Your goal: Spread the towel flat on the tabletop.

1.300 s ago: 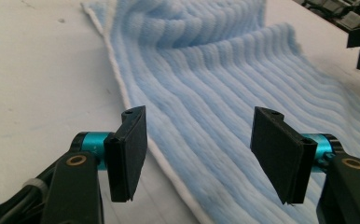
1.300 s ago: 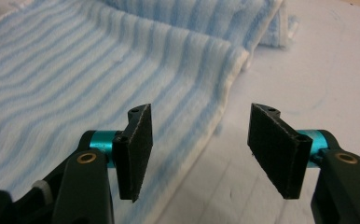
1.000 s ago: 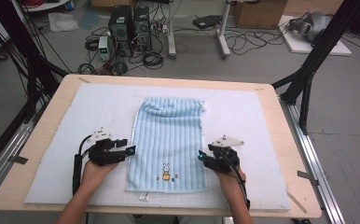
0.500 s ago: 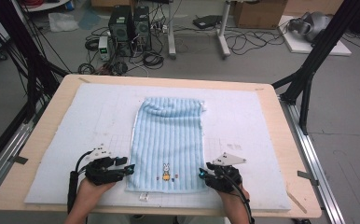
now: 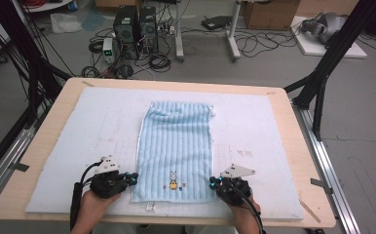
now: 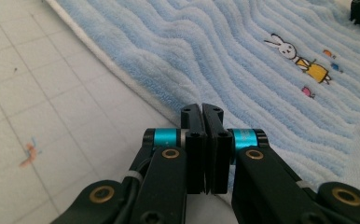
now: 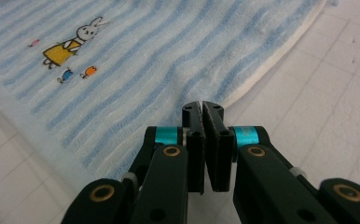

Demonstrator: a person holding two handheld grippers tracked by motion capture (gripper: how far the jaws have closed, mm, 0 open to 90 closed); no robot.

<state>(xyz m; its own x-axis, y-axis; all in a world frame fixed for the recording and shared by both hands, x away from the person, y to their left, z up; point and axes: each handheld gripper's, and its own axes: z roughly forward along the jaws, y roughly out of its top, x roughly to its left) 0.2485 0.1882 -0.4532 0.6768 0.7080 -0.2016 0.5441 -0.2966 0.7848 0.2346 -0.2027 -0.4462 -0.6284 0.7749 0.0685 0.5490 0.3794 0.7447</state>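
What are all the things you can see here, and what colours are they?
towel: one, light blue with stripes, lying flat in the middle of the mat
bunny picture: one, white with a yellow dress, near the towel's close end
mat: one, pale with a grid, covering the table
table: one, light wood, under the mat
computer boxes: two, black, on the floor beyond the table
cables: many, black, on the floor
left gripper: one, black, jaws shut at the towel's left edge
right gripper: one, black, jaws shut at the towel's right edge
hands: two, at the table's near edge
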